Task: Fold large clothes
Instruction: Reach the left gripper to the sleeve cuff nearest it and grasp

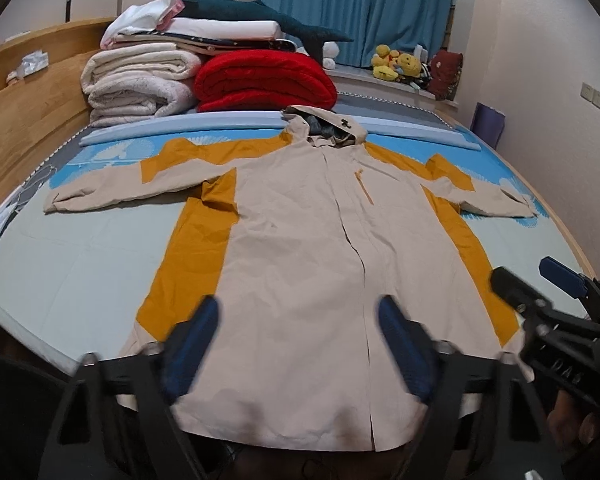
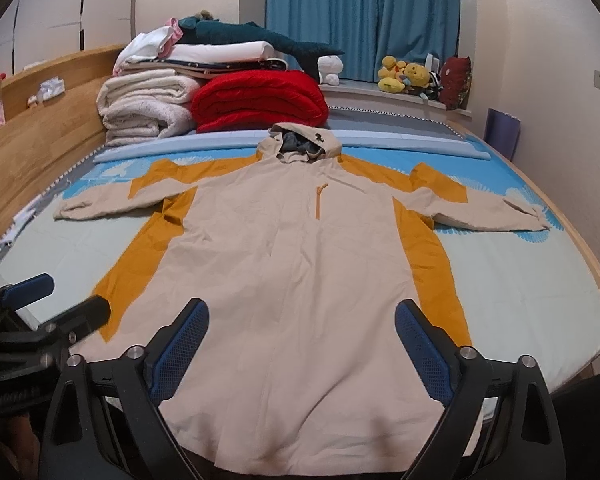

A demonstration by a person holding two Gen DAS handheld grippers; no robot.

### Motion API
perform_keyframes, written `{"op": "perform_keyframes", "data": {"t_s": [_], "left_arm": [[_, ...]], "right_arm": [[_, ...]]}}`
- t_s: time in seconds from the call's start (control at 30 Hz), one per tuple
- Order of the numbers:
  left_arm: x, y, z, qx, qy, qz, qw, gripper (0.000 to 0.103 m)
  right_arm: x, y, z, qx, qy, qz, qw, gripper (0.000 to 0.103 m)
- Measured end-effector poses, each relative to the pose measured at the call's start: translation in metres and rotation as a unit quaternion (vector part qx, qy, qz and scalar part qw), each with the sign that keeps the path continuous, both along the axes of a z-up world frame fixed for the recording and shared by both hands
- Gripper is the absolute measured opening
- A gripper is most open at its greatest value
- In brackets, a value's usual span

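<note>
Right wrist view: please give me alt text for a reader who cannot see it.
A beige and mustard hooded jacket lies flat, front up, sleeves spread, on a bed. The right tongs hang open above its hem, the left tongs beside them. Folded blankets are stacked near the wooden headboard.

Both your wrist cameras look down the bed [image 1: 80,248] from its foot, close over the jacket's [image 2: 300,280] hem, probably side by side, sharing nearly everything.
</note>
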State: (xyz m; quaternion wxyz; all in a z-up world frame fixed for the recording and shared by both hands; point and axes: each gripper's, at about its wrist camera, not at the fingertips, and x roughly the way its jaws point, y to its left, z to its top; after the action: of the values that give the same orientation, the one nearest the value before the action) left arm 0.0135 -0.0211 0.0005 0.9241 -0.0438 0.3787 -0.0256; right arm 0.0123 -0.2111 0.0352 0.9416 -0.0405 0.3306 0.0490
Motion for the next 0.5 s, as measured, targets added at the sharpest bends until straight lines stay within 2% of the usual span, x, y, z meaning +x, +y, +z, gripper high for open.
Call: {"op": "perform_keyframes", "data": {"t_s": [0.07,0.13,0.2,0.33,0.5], "left_arm": [[0.007,0.007,0.004,-0.009,0.005,0.000,0.9999,0.049],[0.017,0.015,0.009,-0.005,0.008,0.002,1.0000,0.036],[0.029,0.022,0.014,-0.001,0.006,0.005,1.0000,0.028],[0.062,0.035,0.027,0.007,-0.005,0.013,0.9999,0.027],[0.114,0.061,0.035,0.015,-0.006,0.042,0.9990,0.027]], "right_arm": [[0.005,-0.009,0.006,0.007,-0.002,-0.005,1.000,0.082],[0.011,-0.015,0.014,0.022,-0.006,-0.008,1.000,0.076],[0.019,-0.022,0.024,0.033,-0.013,-0.012,0.999,0.069],[0.042,-0.024,0.044,0.037,-0.028,-0.010,0.999,0.062],[0.091,-0.013,0.063,0.001,-0.038,-0.002,0.999,0.050]]}}
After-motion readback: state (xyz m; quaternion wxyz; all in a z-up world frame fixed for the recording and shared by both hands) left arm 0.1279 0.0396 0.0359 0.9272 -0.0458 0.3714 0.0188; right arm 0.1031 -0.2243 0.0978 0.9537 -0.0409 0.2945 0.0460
